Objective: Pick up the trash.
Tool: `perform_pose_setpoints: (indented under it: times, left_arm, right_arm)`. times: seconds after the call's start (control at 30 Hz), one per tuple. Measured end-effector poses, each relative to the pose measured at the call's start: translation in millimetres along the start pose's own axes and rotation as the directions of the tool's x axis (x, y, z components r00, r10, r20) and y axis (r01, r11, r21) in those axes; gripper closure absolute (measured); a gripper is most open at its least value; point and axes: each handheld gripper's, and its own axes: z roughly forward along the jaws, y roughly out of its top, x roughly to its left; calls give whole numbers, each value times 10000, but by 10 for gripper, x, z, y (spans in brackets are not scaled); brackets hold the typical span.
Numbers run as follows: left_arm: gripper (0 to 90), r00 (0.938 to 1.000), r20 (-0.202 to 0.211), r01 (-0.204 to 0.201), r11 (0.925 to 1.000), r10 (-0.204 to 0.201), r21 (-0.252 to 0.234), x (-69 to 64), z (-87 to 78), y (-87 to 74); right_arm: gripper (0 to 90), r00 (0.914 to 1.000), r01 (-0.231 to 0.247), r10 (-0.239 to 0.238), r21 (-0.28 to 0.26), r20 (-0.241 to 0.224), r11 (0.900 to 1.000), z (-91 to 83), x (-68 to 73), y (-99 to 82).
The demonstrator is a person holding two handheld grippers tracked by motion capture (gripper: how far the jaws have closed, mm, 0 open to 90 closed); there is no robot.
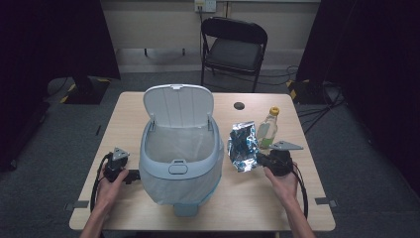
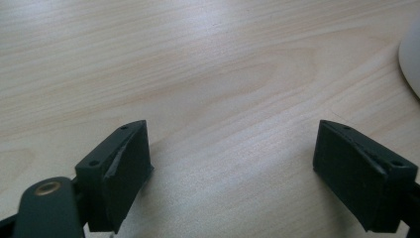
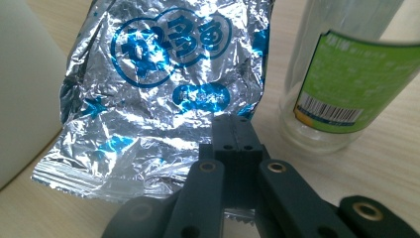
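The right tool (image 3: 233, 130) pinches the shiny snack bag (image 3: 163, 84); next, drop it into the open bin (image 1: 179, 163). The left tool (image 2: 247, 173) is spread wide.

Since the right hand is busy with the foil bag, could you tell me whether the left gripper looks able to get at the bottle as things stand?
Probably not directly. The left gripper, jaws open, sits left of the bin, while the bottle stands on the far right side. The bin, and the foil bag pinched in the right gripper, lie between them.
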Motion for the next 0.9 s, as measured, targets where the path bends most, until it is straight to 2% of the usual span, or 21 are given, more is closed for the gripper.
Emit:
perform_pose_setpoints:
  times: [0.37,0.9]
  left_arm:
    - [119,10000,23,12,10000,-12,32,9,7,4]
    - [113,10000,31,3,10000,-4,49,12,8,4]
  right_arm:
    - [900,9998,-126,116,-704,-145,9974,-200,-28,97]
    - [900,9987,-224,139,-1747,-494,9844,-501,-42,265]
